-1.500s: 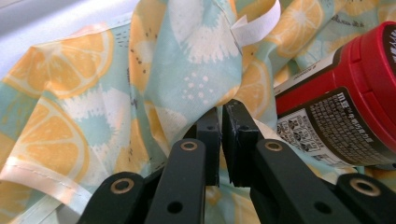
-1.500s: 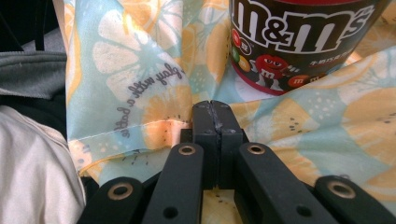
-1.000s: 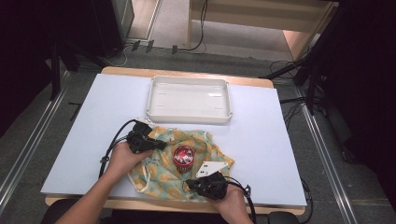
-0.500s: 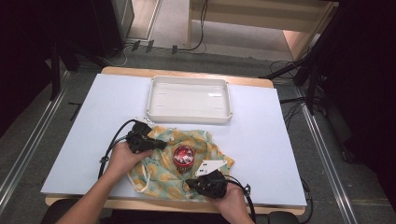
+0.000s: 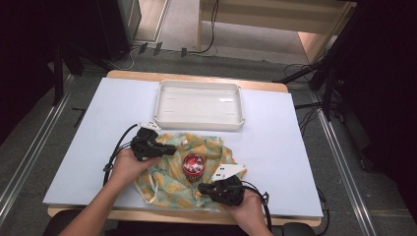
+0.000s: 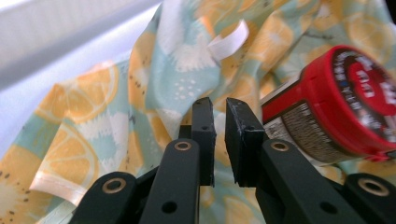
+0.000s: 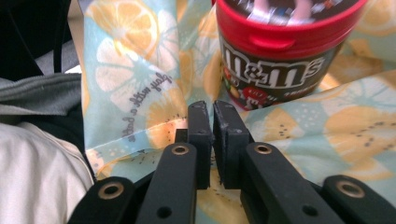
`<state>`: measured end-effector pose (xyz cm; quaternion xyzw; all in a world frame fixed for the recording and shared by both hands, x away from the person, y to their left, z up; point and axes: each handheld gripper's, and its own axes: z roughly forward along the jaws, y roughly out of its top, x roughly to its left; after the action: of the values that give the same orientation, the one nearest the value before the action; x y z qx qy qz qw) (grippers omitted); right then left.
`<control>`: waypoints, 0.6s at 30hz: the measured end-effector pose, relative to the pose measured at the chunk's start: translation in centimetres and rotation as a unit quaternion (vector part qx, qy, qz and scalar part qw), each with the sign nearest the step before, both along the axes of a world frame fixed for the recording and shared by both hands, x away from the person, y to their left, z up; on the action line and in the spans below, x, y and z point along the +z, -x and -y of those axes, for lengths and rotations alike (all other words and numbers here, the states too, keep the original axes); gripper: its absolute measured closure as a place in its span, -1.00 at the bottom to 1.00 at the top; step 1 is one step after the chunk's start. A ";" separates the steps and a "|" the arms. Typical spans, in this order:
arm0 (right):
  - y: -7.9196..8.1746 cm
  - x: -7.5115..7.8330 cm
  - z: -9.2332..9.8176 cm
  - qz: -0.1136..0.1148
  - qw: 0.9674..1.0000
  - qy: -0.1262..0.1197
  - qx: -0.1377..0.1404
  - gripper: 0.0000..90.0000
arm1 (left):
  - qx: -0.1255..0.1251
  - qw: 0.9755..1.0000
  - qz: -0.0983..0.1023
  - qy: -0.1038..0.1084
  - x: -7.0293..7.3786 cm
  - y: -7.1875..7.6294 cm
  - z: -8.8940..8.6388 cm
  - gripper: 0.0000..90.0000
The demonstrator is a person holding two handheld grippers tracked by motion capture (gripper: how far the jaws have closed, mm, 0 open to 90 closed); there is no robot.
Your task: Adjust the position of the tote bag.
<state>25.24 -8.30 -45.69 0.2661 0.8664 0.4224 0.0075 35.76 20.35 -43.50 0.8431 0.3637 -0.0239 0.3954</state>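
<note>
While upright on the cloth (image 5: 167,184), candy jar (image 5: 193,164), seemingly lid-up.

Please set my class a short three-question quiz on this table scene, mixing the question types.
1. True or false: the white tray has nothing in it.
2. The red-lidded jar stands on: A the bare table; B the fruit-print cloth; C the tray.
3. Which brand name is printed on the jar's side?
Key: 1 true; 2 B; 3 M&M's.
</note>
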 end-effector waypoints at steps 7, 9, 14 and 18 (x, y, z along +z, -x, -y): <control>-0.1 0.8 0.6 0.004 1.000 -0.006 -0.001 0.80 | -0.019 1.000 0.020 0.010 1.4 0.8 0.3 0.73; -0.2 0.9 0.7 0.003 1.000 -0.003 -0.003 0.74 | -0.024 0.999 0.023 0.012 1.6 1.0 0.4 0.71; -0.4 1.2 1.1 0.007 1.000 -0.010 -0.006 0.50 | -0.037 0.999 0.030 0.014 2.0 1.4 0.6 0.60; -0.7 1.4 1.6 0.006 1.000 -0.022 -0.013 0.35 | -0.044 0.998 0.037 0.016 2.2 1.7 0.8 0.48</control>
<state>25.95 -9.91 -44.25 0.2752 0.8532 0.4429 0.0124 34.01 19.51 -41.26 0.8521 0.3112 -0.0161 0.4204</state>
